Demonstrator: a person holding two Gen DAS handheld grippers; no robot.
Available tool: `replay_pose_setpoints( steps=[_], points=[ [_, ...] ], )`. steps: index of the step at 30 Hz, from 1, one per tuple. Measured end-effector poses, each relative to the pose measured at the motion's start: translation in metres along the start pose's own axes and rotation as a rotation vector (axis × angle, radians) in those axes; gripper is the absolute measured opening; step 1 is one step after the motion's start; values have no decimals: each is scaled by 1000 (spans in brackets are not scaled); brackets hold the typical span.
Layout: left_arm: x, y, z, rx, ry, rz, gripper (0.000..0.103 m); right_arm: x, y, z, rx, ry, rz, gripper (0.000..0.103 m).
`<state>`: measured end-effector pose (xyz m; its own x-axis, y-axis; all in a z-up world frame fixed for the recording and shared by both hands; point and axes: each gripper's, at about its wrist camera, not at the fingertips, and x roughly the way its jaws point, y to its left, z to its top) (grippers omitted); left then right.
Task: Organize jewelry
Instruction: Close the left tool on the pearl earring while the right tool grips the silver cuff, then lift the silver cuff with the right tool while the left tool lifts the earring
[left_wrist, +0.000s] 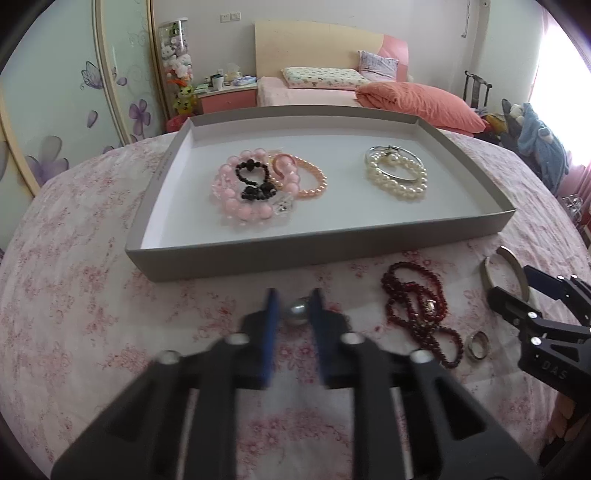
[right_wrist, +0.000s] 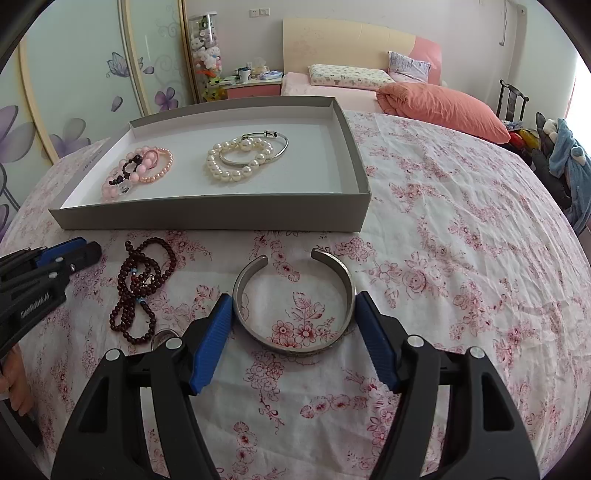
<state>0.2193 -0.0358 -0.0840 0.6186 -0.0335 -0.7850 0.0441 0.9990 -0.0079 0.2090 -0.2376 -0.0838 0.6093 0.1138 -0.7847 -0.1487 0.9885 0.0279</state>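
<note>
On the floral cloth (right_wrist: 443, 206), a grey tray (right_wrist: 207, 218) is sitting with pink and pearl bracelets already lying inside. Near its front wall, the right gripper (right_wrist: 293, 314) is straddling a silver cuff (right_wrist: 295, 343), jaws spread and not yet gripping; being stiff, smooth metal, it is probably best pinched across its sides. Left of it, the left gripper (left_wrist: 293, 310) is closing on a small grey pearl (left_wrist: 298, 314), light, round and likely slippery.

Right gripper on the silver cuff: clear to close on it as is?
Probably yes. The right gripper is open with a blue finger on each side of the silver cuff, which lies flat on the floral cloth. Nothing sits between; the red bead string lies off to the side.
</note>
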Motion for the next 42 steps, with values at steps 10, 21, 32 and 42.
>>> replay_pose_setpoints(
  steps=[10, 21, 32, 42],
  points=[
    [-16, 42, -15, -54, 3, 75, 14, 0, 0, 0, -1, 0, -1, 68],
    [-20, 57, -20, -81, -6, 78, 14, 0, 0, 0, -2, 1, -1, 68],
    [-20, 56, -19, -79, -6, 80, 14, 0, 0, 0, -3, 1, -1, 68],
    [-19, 55, -19, -82, -6, 76, 14, 0, 0, 0, -4, 1, 0, 67]
  ],
)
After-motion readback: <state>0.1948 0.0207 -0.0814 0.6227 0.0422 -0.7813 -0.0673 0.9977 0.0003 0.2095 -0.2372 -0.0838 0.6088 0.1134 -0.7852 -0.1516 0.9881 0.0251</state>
